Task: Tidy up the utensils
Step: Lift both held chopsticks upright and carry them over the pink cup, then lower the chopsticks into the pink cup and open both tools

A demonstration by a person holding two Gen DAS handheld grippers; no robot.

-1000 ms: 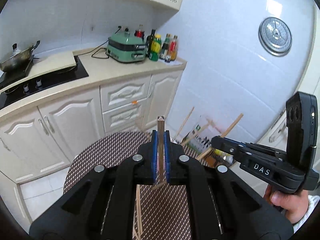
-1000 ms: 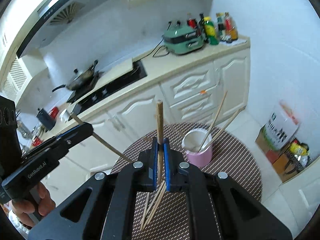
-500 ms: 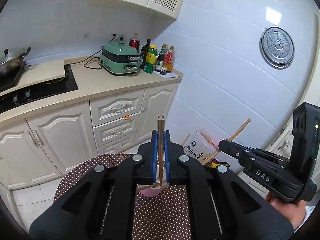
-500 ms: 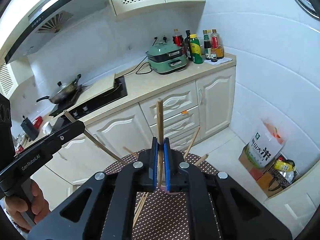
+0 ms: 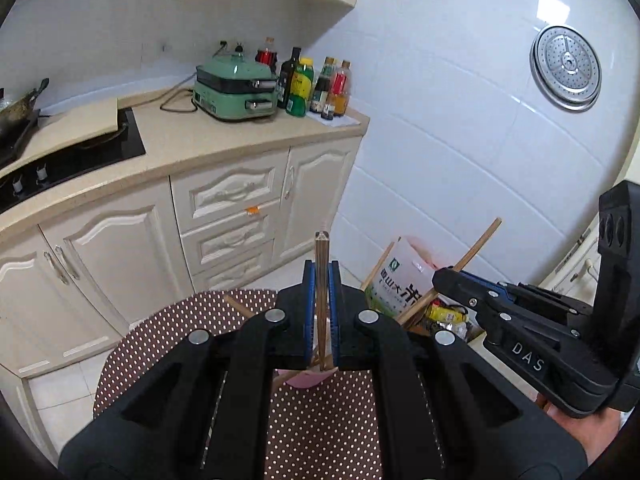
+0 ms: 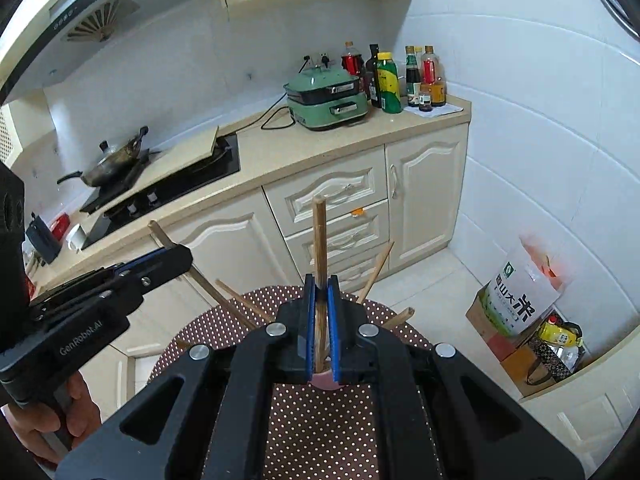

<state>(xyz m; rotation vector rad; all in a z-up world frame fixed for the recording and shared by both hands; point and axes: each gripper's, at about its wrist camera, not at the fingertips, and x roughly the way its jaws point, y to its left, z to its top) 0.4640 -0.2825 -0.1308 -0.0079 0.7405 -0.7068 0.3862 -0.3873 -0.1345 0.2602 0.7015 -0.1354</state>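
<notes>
Both hands have carried their loads in over the dotted table. The pink cup, a second ago clear at 1 o'clock in the right view, now sits hidden behind the jaws, only a sliver showing. I judge the drop is next.

Left gripper is clamped narrow on a chopstick, long axis along the fingers, top end at 12 o'clock. Right gripper pinches its chopstick the same way, lower end over the cup.

Left tool clamping upright chopstick, pink cup beneath
</notes>
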